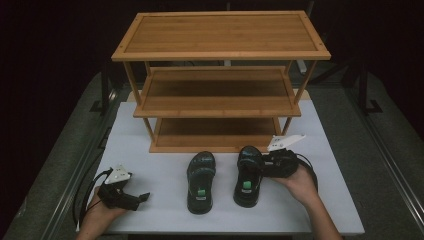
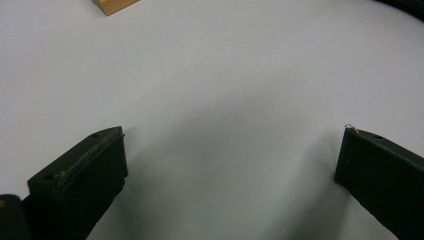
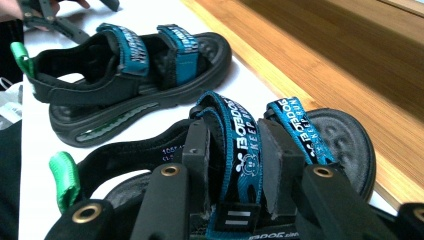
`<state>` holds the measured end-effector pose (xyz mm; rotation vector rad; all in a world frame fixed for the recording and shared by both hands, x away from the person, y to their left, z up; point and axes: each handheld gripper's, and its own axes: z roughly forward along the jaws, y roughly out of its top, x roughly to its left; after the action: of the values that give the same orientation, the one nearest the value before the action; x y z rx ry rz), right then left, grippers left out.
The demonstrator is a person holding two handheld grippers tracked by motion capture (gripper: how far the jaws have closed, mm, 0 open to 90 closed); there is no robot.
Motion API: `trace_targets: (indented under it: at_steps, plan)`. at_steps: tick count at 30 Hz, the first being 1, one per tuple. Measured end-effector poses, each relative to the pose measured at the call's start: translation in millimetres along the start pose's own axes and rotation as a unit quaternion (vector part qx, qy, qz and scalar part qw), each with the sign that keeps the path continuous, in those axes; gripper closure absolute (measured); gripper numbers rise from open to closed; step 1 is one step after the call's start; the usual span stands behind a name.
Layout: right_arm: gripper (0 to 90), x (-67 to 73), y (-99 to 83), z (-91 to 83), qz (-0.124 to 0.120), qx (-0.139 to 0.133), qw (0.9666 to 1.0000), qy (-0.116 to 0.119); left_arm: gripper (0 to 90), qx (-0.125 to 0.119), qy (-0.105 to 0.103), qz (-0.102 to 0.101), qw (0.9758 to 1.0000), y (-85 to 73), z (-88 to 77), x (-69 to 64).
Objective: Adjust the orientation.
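Your right gripper (image 3: 235, 165) pinches only the blue-strapped black sandal's (image 3: 300, 145) middle strap, so it may slip toward the wooden rack (image 1: 220, 107) at 12 o'clock, while your left gripper (image 2: 230, 170) idles open.

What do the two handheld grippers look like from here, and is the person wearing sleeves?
Both the left gripper and the right gripper are black, each with two blocky black jaws and a pale three-cornered plate on top. A black cable trails from each. Brass-coloured rivets show on the right one's arms. The forearms are bare, with no sleeves visible.

High view overlooks table (image 1: 150, 210); right gripper view sits close, sharing sandals (image 3: 135, 75) and rack (image 1: 220, 80).
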<state>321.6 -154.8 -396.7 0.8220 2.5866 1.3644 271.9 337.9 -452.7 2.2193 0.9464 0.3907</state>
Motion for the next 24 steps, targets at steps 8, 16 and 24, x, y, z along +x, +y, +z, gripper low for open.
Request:
trace_targets:
  at_steps: [8, 16, 24]
  plan:
    - [67.3, 13.7, 14.4, 13.3, -0.02, 0.005, 0.9984, 0.053, 0.0, -0.001, 0.0, 0.0, 1.0, 0.0, 0.1, 0.0]
    - [67.3, 20.3, 22.8, 33.3, -0.034, 0.019, 0.9958, 0.083, 0.0, -0.001, 0.0, 0.0, 1.0, 0.0, 0.1, 0.0]
    - [67.3, 20.2, 23.4, 39.7, -0.033, 0.012, 0.9958, 0.085, 0.0, 0.0, 0.0, 0.0, 1.0, 0.0, 0.0, 0.0]
